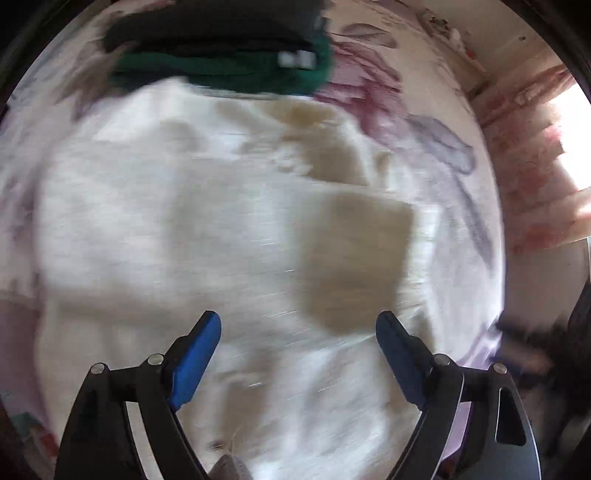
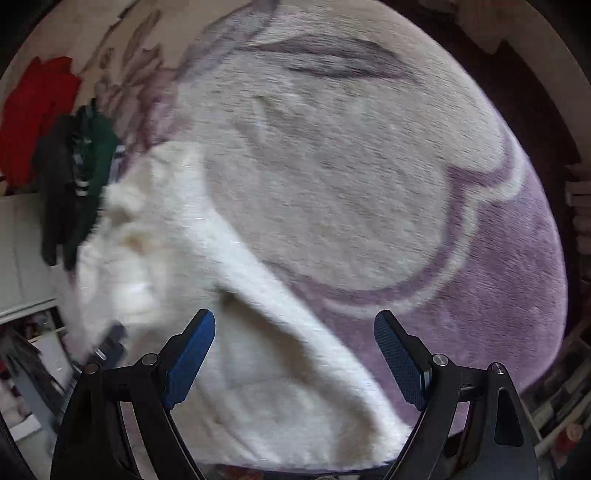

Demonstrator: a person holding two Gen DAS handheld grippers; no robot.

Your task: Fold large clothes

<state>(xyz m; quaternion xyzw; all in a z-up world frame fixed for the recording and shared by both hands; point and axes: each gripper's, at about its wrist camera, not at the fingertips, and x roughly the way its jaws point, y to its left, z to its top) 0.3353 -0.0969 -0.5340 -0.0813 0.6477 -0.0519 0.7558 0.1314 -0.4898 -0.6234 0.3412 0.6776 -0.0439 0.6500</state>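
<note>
Left fingers (image 1: 195,354): spread wide, gripping nothing.
Right fingers (image 2: 188,354): likewise parted and empty.
White fleece garment (image 2: 229,295): lay on the floral blanket (image 2: 369,184) under both grippers; its long axis apparently ran from the right fingers away up-left, though blur hid its edges.
Green garment (image 1: 258,70): beyond the fleece's far end.

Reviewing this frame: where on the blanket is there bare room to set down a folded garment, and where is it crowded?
Free: the lilac and cream blanket right of the white fluffy garment, out to its purple border. Crowded: the far end, where the green garment and black garment lie stacked against the white one, beside a red garment.
</note>
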